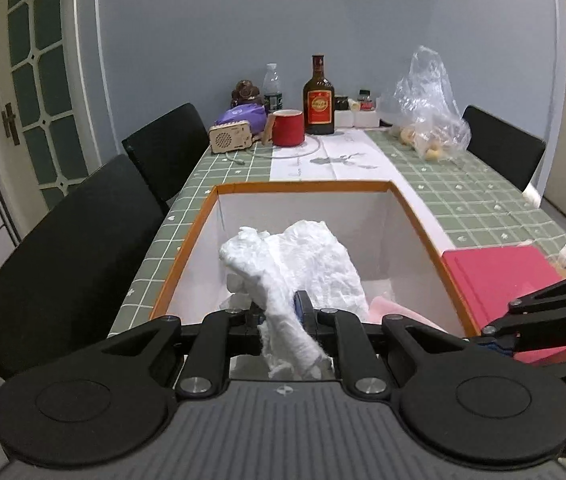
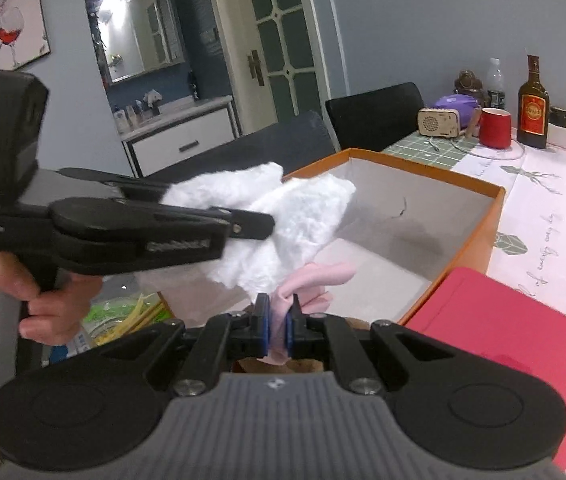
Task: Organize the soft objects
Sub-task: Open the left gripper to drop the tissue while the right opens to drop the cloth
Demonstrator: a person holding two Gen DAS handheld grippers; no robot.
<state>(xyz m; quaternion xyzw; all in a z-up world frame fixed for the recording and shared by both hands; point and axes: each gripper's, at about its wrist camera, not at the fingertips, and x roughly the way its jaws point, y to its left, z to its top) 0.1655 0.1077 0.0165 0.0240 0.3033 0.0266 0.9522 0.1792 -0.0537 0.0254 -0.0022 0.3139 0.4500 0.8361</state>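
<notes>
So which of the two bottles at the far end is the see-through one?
The smaller plastic bottle, left of the dark brown bottle with the red label.

I am in a home, in its dining room. My bench (image 1: 463, 196) wears a green checked cloth with a white runner (image 1: 335, 160) down the middle, and black chairs (image 1: 67, 256) stand along its sides. At its far end sit a brown bottle (image 1: 318, 98), a red mug (image 1: 287, 127), a water bottle (image 1: 273, 88) and a small wooden radio (image 1: 230, 137). A glazed door (image 2: 283, 36), a wine-glass picture (image 2: 7, 20), a wall mirror (image 2: 139, 32) and a white sideboard (image 2: 183, 140) fit a lived-in house.
</notes>
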